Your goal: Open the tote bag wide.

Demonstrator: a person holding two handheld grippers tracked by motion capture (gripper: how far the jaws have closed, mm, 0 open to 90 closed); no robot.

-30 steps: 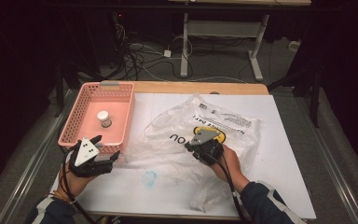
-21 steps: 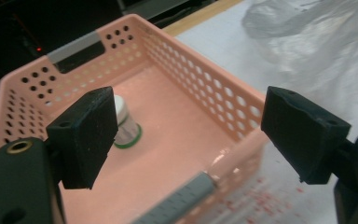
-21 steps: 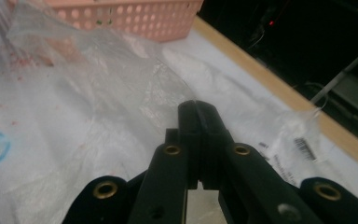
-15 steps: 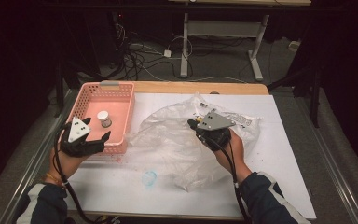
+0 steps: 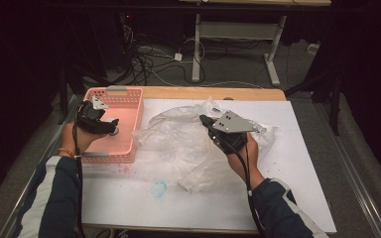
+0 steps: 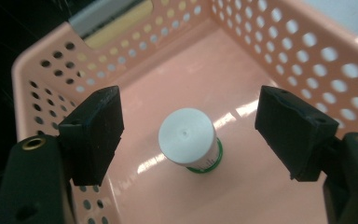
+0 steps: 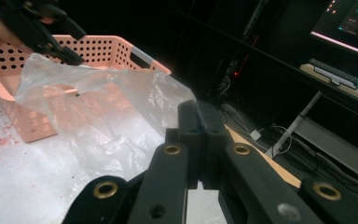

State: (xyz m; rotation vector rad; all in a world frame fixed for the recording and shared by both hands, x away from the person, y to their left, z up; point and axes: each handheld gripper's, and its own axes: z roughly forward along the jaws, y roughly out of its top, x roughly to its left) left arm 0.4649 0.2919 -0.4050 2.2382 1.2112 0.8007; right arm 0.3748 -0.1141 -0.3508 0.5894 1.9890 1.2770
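No writing could be read anywhere; the small bottle (image 6: pixel 188 141) showed a green band low on its label, text too small to tell. It had a plain white cap w/ a tiny centre dimple, stood upright on the glossy floor of the pink basket (image 6: pixel 279 42), centre of the left tool view. In the high view the basket (image 5: pixel 129 119) sat at upper left of the white bench (image 5: pixel 297 163), perforated walls, a grey strip on its far and near rims.

Left tool (image 6: pixel 186 126) hung over the basket w/ jaws spread wide, one either side of the bottle, not touching it. In the high view the left tool (image 5: pixel 110 127) was at the basket's left part, held by the left hand (image 5: pixel 77 136), dark sleeve w/ white stripe below.

Right tool (image 7: pixel 199 135) had jaws pressed together; whether a fold of the clear plastic bag (image 7: pixel 98 112) was pinched between them, can't tell. In the high view the right tool (image 5: pixel 208 123), w/ its grey three-cornered plate, was mid-frame over the crumpled bag (image 5: pixel 178 144), which lay just right of the basket, its edge touching it. The bag looked see-through, wrinkled, part lifted.

A faint blue ring mark (image 5: pixel 158 188) and reddish specks (image 5: pixel 124 169) were on the bench near the lower centre.
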